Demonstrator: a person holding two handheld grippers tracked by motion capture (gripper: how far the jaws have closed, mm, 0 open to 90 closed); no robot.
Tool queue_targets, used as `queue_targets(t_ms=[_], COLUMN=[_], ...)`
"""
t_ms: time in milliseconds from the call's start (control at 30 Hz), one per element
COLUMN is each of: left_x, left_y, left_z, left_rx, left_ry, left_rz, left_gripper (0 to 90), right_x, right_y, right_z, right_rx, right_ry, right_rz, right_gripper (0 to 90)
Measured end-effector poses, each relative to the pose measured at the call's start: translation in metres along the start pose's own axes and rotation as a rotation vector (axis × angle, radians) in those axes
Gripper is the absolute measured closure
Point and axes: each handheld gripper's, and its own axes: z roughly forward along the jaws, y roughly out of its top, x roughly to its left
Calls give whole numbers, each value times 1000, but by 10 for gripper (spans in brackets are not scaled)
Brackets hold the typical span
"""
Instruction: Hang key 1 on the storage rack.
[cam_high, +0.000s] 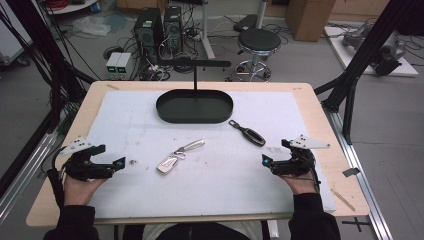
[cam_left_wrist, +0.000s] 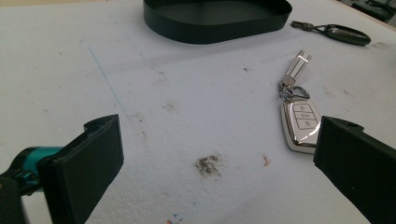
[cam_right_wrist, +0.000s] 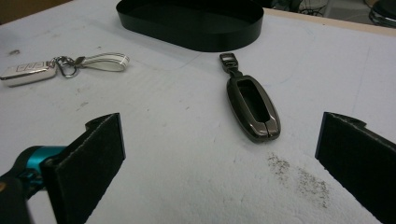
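- Left gripper (cam_high: 119, 164): held low over the left of the white mat (cam_high: 130, 125), jaws spread wide, nothing between them.
- Silver key fob (cam_high: 167, 164): lies flat on the mat, centre-left, near the left gripper but apart from it. A ring links it to a pale strap (cam_high: 192, 146) trailing up-right. Judged light, rigid and glossy, so likely slippery; best gripped across its long sides, as the strap will dangle.
- Black oval tray (cam_high: 194, 117): stands at the far centre with an upright stand; nothing visible inside.
- Dark key fob (cam_high: 251, 135): flat on the mat, right of centre, its metal loop towards the tray. Judged light, stiff and smooth; take it across the narrow body.
- Right gripper (cam_high: 265, 161): low at the right, jaws parted and empty, just short of the dark fob.
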Motion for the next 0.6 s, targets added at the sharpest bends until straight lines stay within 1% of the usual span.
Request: queue_targets(t_ms=[100, 167, 233, 367, 533, 600], left_x=[-3, -5, -7, -9, -11, -12], left_y=[0, 0, 0, 0, 1, 1], left_z=[2, 3, 5, 9, 11, 12], left_rx=[19, 21, 28, 62, 69, 80], left_ry=[-2, -5, -4, 2, -7, 1], left_rz=[9, 13, 20, 42, 51, 73], left_gripper=[20, 20, 20, 20, 20, 20], right_x=[0, 0, 1, 2, 4, 4], right_y=[-1, -1, -1, -2, -1, -1], right_z=[0, 0, -1, -1, -1, -1], right_rx=[8, 11, 11, 12, 13, 12], right_ry=[-3, -8, -6, -7, -10, -8], right_rz=[-2, -9, -4, -12, -11, -8], right_gripper=[7, 7, 7, 8, 7, 7])
